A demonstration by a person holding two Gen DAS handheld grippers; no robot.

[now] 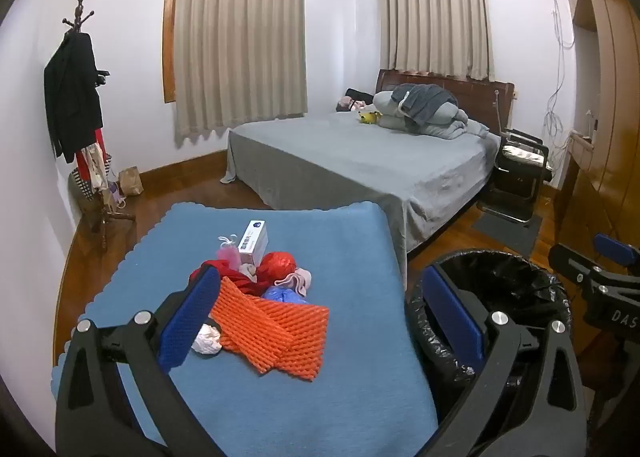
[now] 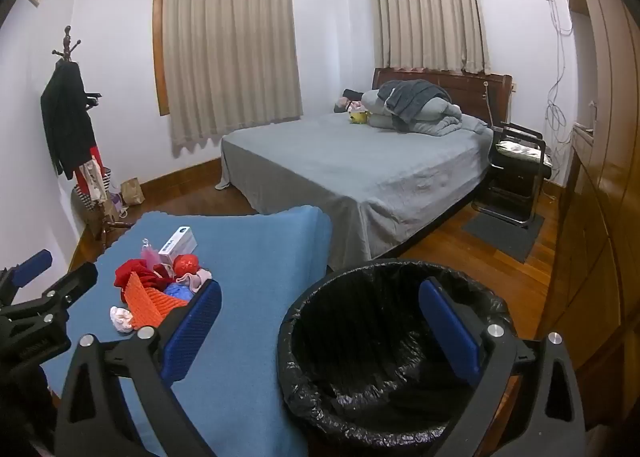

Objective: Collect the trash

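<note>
I see nothing binned yet: trash pile (image 1: 260,293) sits on worktop (image 1: 360,357), lined bin (image 2: 384,357) looks empty; both jaws open, holding nothing.

Home bedrm: bed (image 1: 360,161), curtains (image 1: 240,45), coat rack (image 1: 76,105).

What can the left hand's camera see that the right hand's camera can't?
Only the left wrist view shows the right gripper, poking in at the edge, and the orange foam net spread out flat.

Only the right wrist view shows the left gripper from the side, and the whole inside of the bin with its black liner.

Both show the blue cloth, the trash pile with the white box, and the bed.
</note>
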